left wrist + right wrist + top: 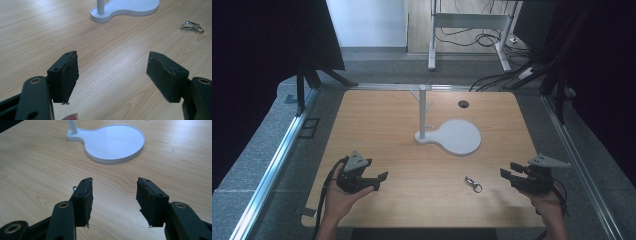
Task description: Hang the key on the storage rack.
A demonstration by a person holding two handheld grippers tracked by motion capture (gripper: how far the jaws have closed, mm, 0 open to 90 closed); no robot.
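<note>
A white stand [459,136] with a thin branched post [422,111] rises mid-table; its flat base [125,10] [115,141] lies ahead of both grippers. A small metal clip with a ring [472,184] [192,26] lies on the wood near the front, right of centre. My left gripper [379,181] [112,55] hovers at the front left, open and empty, pointing toward the clip. My right gripper [509,170] [115,181] is at the front right, open and empty. A sliver of the clip [74,187] peeks out beside its left jaw.
The wooden table [377,130] has a round cable hole [463,104] at the back right. Metal rails [282,150] run along both sides. Beyond the far edge stand a white desk frame [432,35] and loose cables [492,80] on the floor.
</note>
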